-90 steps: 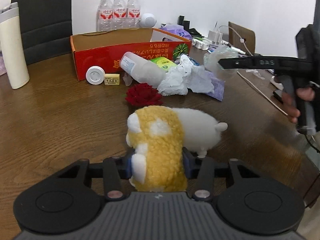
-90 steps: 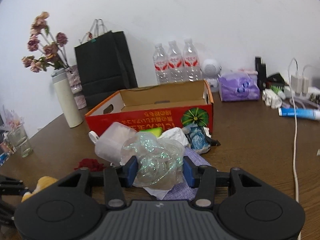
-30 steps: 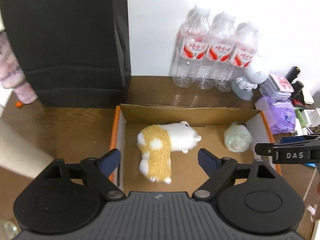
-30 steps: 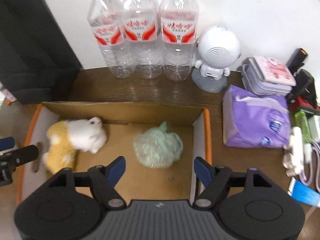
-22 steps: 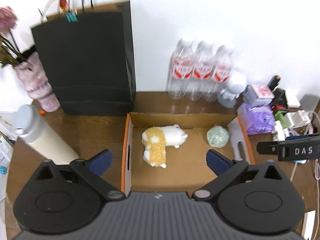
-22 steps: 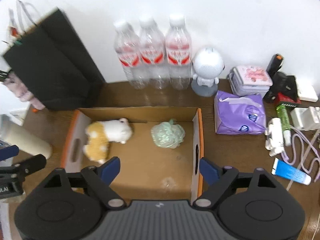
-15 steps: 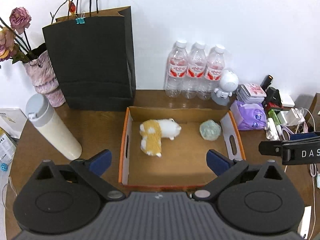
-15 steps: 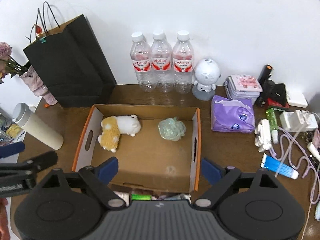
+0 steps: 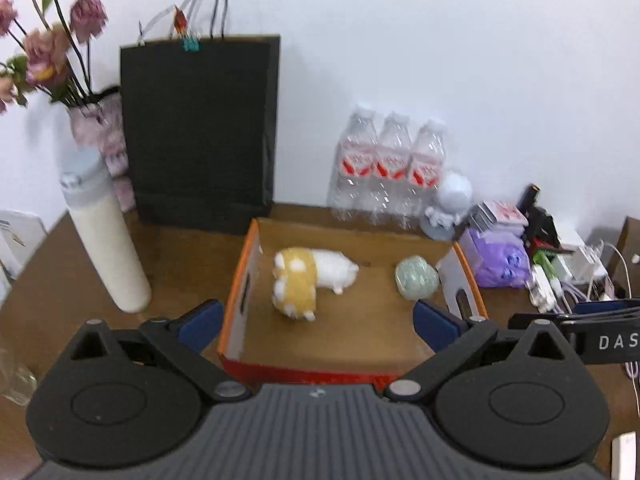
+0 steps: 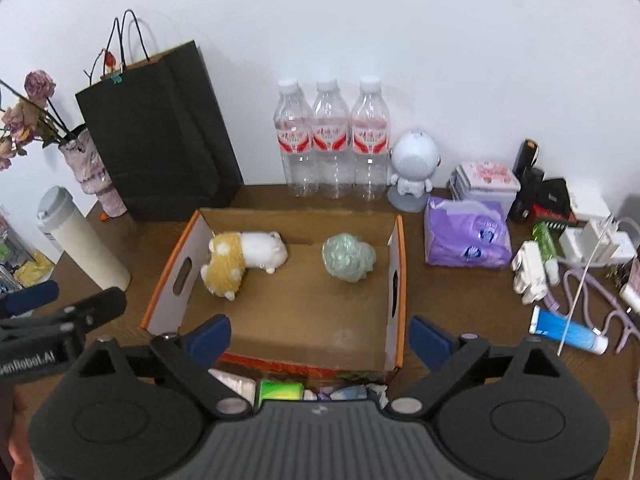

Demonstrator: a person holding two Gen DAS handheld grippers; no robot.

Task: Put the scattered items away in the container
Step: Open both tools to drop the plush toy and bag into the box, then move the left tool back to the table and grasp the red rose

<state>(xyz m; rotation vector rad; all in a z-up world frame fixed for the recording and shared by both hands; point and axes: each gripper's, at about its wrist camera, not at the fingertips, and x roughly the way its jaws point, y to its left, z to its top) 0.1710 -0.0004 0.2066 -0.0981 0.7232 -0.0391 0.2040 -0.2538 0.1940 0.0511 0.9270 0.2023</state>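
An open cardboard box (image 9: 240, 280) (image 10: 396, 280) with orange edges sits on the wooden table. Inside lie a yellow and white plush toy (image 9: 308, 282) (image 10: 244, 262) at the left and a green crinkled plastic ball (image 9: 416, 282) (image 10: 348, 260) at the right. My left gripper (image 9: 318, 322) is open and empty, held high over the box's near side. My right gripper (image 10: 320, 338) is open and empty above the box's front edge. Several loose items, a green packet (image 10: 280, 392) among them, peek out in front of the box, mostly hidden by my right gripper.
Behind the box stand a black paper bag (image 10: 160, 140), three water bottles (image 10: 332, 136) and a white round speaker (image 10: 414, 168). A cream thermos (image 10: 80, 240) and a flower vase (image 10: 92, 172) stand left. A purple tissue pack (image 10: 468, 236), chargers, cables and a blue tube (image 10: 568, 330) lie right.
Both grippers let go of the plush toy and the plastic ball into the box, then rose and pulled back; the box now looks smaller and farther.
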